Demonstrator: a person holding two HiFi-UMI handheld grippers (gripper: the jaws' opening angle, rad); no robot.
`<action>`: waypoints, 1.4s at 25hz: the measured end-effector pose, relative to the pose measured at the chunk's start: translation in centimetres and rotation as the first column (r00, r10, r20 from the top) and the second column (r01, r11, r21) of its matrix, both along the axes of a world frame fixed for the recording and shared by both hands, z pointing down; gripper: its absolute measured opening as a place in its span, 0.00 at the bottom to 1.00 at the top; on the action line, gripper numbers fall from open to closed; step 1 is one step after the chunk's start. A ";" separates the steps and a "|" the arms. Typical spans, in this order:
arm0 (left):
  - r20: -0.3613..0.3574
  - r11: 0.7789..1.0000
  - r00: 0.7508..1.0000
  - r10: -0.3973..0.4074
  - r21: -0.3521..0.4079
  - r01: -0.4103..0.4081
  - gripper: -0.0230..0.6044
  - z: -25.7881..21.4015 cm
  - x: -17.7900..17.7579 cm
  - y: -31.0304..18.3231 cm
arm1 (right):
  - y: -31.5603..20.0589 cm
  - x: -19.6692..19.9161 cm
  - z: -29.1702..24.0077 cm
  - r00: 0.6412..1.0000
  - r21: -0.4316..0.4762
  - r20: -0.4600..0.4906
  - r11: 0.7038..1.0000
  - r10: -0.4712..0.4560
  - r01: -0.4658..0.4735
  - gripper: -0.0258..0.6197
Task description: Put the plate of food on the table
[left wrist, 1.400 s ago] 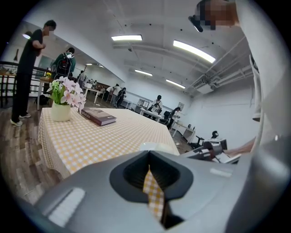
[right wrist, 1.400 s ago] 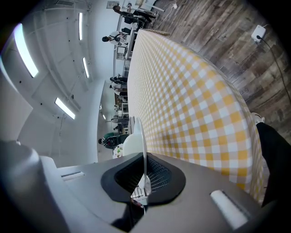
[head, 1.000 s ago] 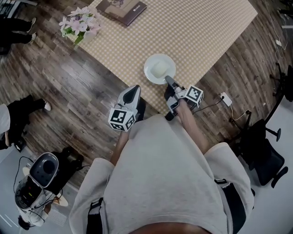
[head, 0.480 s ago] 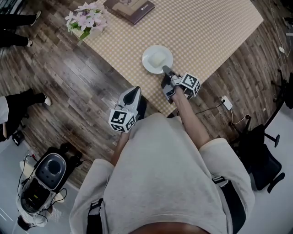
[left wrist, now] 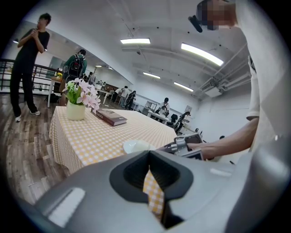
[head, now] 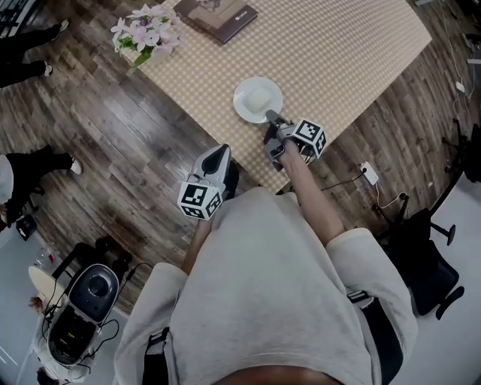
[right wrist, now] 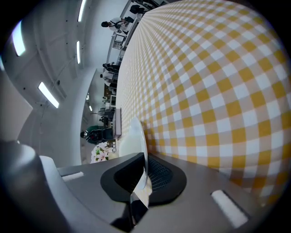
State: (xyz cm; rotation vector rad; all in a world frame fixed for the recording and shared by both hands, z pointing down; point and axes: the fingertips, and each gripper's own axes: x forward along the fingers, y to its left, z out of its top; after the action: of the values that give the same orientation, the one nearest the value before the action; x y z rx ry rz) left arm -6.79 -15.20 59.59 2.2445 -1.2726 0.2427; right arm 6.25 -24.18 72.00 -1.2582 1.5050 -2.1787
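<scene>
One plate (head: 258,99) is rim-clamped by right gripper (head: 271,118) jaws; level lowering onto counter (head: 338,45) is advised; left gripper (head: 219,153) jaws closed, empty.

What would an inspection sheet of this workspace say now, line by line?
Surface: table under a yellow checked cloth.
Job's things: white plate with pale food, over the table's near edge; contact with the cloth cannot be told.
Clutter: flower vase and book at the far end.
Grippers: right gripper shut on the plate's rim; left gripper shut, empty, beside the table.
Cables: white adapter with its cable on the floor, right side.
Surroundings: wood floor, office chair, dark machine, a person's legs.
</scene>
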 end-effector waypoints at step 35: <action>-0.023 1.000 0.999 0.023 0.008 -0.023 0.05 -0.2 0.8 -0.3 | 0.2 0.9 -3.5 0.987 0.220 0.046 0.965 -0.155 0.141 0.45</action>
State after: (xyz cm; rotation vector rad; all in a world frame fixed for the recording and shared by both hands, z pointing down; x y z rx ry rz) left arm -6.01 -15.48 59.41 2.2628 -1.2384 0.2204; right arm 7.19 -23.95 68.54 -1.0282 1.8052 -2.0499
